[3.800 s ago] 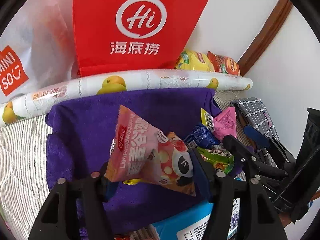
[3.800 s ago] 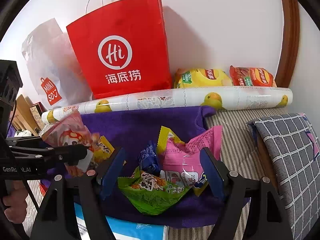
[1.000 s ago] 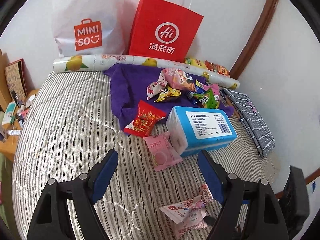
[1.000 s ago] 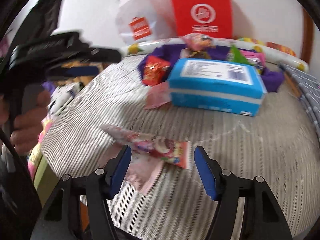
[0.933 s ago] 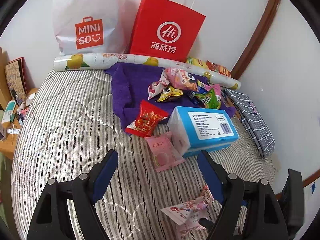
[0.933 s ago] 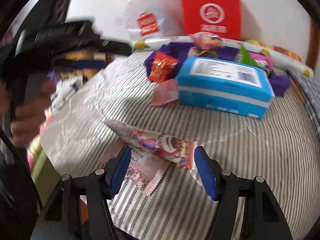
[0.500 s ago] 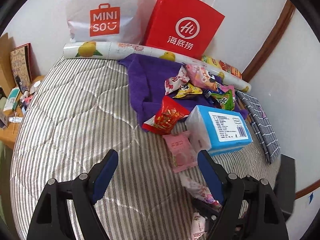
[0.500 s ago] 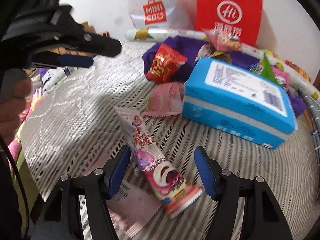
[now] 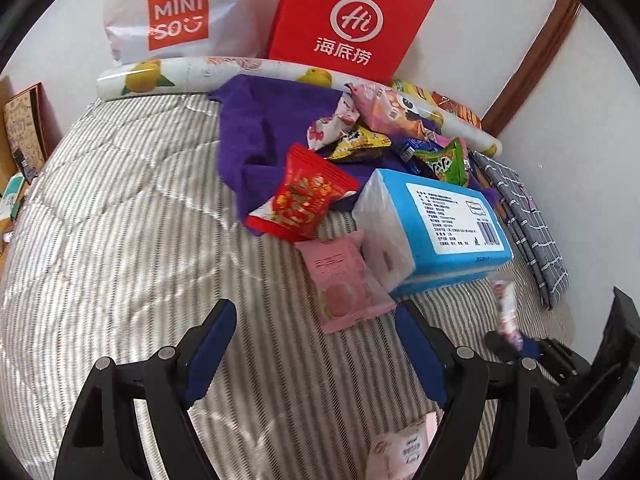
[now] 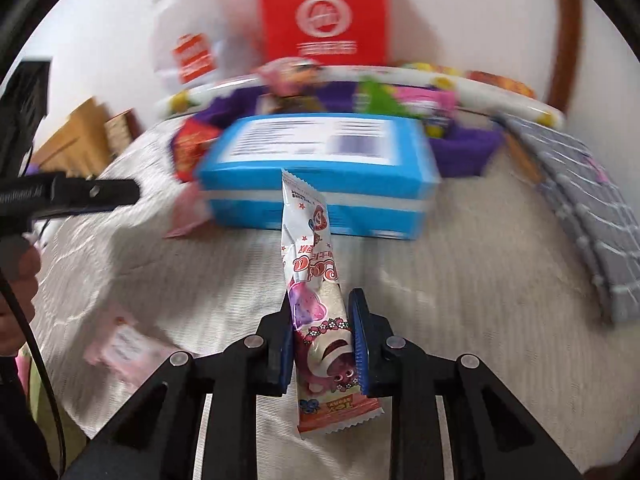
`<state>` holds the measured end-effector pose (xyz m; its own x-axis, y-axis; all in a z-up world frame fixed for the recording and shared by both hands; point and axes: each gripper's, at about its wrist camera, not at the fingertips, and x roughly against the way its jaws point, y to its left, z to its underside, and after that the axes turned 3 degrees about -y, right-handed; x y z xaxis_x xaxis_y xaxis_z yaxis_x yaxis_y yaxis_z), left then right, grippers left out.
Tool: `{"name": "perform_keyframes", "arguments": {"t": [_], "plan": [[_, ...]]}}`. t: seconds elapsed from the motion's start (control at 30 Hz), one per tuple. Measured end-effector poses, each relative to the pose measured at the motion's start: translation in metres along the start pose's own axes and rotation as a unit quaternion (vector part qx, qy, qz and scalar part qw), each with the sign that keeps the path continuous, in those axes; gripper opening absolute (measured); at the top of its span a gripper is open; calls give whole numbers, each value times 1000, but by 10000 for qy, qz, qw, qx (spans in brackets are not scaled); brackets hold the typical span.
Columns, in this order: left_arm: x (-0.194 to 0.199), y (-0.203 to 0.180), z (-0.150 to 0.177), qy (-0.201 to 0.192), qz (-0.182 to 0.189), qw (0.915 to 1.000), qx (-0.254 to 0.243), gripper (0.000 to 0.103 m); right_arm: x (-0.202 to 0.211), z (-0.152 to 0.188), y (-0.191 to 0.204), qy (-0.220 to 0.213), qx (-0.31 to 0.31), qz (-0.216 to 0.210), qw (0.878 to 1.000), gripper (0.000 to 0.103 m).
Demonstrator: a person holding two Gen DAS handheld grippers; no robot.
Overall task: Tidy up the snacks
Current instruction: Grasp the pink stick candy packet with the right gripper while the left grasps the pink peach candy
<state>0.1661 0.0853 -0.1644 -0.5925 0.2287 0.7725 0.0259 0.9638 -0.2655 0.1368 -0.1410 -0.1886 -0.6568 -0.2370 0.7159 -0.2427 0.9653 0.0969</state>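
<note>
The right gripper [image 10: 320,332] is clamped on a long snack stick [image 10: 316,304], its blue pads pinching the wrapper near the lower third. The stick stands nearly upright between the pads, clear of the bed. The wrapper is white at the top with small stars and red lettering, a purple heart in the middle, then a pink bear face with a flower crown, and an orange band at the crimped bottom edge. In the left wrist view the same stick [image 9: 505,312] shows as a blurred pale strip at the right, near the box corner.

The left gripper [image 9: 316,344] hangs wide open over the striped bed [image 9: 120,220] with nothing between its pads.

Just ahead of it lies a flat pink packet [image 9: 344,280], touching the white end of a blue box [image 9: 436,224]. A red packet [image 9: 304,200] rests against the pink one's far end, partly on a purple cloth [image 9: 256,124]. On the cloth sits a heap of snacks: a pink panda bag [image 9: 392,112], a yellow packet [image 9: 360,142], a green packet [image 9: 444,162]. Another pink packet [image 9: 400,448] lies near the left gripper's right finger.

Behind the heap run a lemon-print roll [image 9: 168,76], a red bag [image 9: 352,20] and a white bag [image 9: 176,16] against the wall. A grey checked cushion [image 9: 528,224] lies at the right.
</note>
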Motion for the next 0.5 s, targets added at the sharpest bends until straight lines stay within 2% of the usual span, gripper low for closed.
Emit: {"name": "perform_keyframes", "arguments": {"t": [0.13, 0.27, 0.5], "plan": [[-16, -5, -5, 104, -133, 9998, 95, 80, 2, 2, -26, -50, -123, 326, 9994, 25], [-28, -8, -9, 136, -191, 9996, 129, 79, 1, -2, -45, -135, -263, 357, 9989, 25], [-49, -7, -16, 275, -171, 9991, 288, 76, -14, -10, -52, -165, -219, 525, 9982, 25]]}}
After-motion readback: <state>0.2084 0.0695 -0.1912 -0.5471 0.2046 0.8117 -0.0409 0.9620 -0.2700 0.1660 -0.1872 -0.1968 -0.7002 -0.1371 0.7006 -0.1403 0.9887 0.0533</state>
